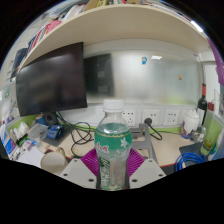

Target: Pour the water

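While the water bottle [113, 145] stands upright between the two fingers, the gripper [113, 168] pinches it, with the purple pads [91, 162] pressing its sides. It is a clear bottle with a green label and a white cap, held above the table [176, 152]. Behind it, a dark monitor [52, 82] stands to the left. Further back a white wall carries a row of sockets [160, 117]. Near the left finger lies a small beige object [53, 155].

Handheld two-finger gripper [113, 172].
Pale grey fingers [75, 174] bearing magenta pads [90, 162] on their inner faces.
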A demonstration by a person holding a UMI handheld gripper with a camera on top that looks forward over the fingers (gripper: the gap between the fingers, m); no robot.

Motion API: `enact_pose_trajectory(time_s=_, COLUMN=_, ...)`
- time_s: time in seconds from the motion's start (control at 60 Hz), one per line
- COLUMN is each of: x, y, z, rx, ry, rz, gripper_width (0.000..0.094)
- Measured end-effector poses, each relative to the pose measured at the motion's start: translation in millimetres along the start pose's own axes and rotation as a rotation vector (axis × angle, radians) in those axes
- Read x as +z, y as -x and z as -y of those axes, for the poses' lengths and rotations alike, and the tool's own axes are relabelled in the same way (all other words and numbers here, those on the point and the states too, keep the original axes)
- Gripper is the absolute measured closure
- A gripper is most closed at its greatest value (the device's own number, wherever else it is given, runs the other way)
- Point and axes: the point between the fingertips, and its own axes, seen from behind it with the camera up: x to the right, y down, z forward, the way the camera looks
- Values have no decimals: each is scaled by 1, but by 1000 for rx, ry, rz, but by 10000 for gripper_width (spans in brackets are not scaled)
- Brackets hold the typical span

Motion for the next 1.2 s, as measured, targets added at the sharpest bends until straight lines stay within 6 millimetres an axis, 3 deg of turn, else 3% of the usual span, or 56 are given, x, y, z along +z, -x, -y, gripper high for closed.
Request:
enact_pose_trajectory(time_s=0.133, x=2, y=-2, z=-13, rx=-14, ry=-28, rz=-27, gripper_width=606)
enact_pose_trajectory(time_s=0.383, x=-8, y=-2, z=-12, rx=-26, ry=-99, rz=-87, gripper_width=537)
enact_pose_trajectory(time_s=0.5, x=-11, y=-1, z=-14, rx=-20, ry=-91, rz=-99, gripper_width=430)
enact_pose_trajectory(time_s=0.533, x=-13, y=0, z=-19, rx=-26, ry=-69, rz=-99, gripper_width=345)
enact_pose_trajectory(time_s=0.567, x=-14, y=-1, z=-24, rx=-36, ry=-48, rz=-102, gripper_width=185)
enact_pose_trajectory(time_s=0.617, x=-21, y=-2, z=-33, rx=-40, ry=-20, rz=-115, gripper_width=62)
enact_pose_trajectory(time_s=0.667, x=-33, y=-4, z=-43, rx=-25, ry=1, rz=-141, gripper_width=107)
enact_pose_trajectory(time_s=0.783, x=-79, y=3, z=-79, rx=2, ry=91, rz=-194, gripper_width=71)
enact_pose_trajectory(time_s=0.9, x=-131, y=31, z=-84, rx=76, ry=140, rz=-204, gripper_width=75)
enact_pose_trajectory(time_s=0.983, x=-165, y=45, z=-71, rx=86, ry=165, rz=-230, gripper_width=76)
enact_pose_trajectory(time_s=1.2, x=-231, y=67, z=-3, rx=82, ry=85, rz=-293, gripper_width=74)
